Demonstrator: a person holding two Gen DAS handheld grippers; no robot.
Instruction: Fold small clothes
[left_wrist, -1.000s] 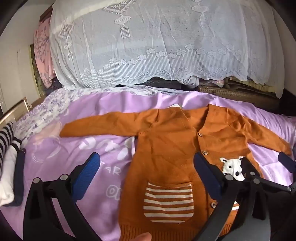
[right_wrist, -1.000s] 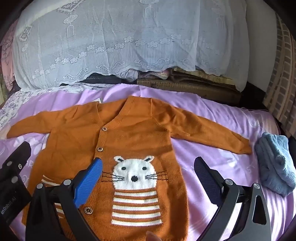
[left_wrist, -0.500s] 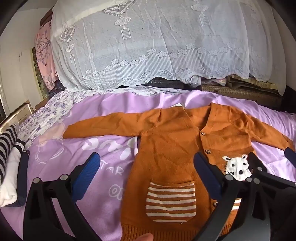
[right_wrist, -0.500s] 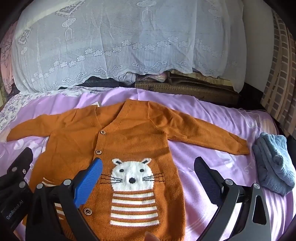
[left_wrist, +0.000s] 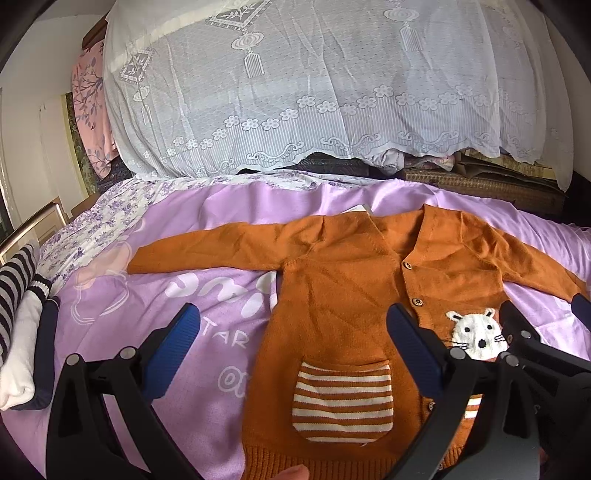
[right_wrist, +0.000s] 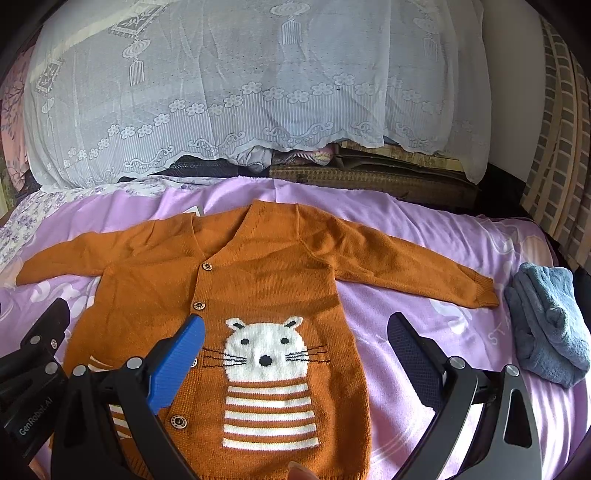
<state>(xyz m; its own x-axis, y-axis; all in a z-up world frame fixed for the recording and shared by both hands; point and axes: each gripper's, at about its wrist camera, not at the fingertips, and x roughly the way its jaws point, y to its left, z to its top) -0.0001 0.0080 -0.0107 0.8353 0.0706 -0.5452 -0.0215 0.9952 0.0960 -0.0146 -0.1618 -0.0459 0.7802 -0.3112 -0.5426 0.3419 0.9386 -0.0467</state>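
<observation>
Lying flat and face up on the purple bedspread (right_wrist: 406, 229), the orange knit cardigan (right_wrist: 258, 280) has both sleeves spread wide and its buttons done up, the white cat face on its front toward us. We judge it light and soft, a loose knit that will drape and stretch and will not hold a crease, so it wants a pinch through a firmer part: a sleeve cuff, a shoulder seam or the ribbed hem. Our left gripper (left_wrist: 295, 354) hangs above the striped pocket side with its jaws spread wide and nothing between them. Our right gripper (right_wrist: 295, 354) hovers over the cat panel, likewise gaping and empty. We think the sleeves come first, each folded in across the chest. A grey-blue folded garment (right_wrist: 546, 325) lies just beyond the right cuff, and striped folded clothes (left_wrist: 22, 295) sit at the far left, with a lace-covered pile (left_wrist: 332, 92) behind.
</observation>
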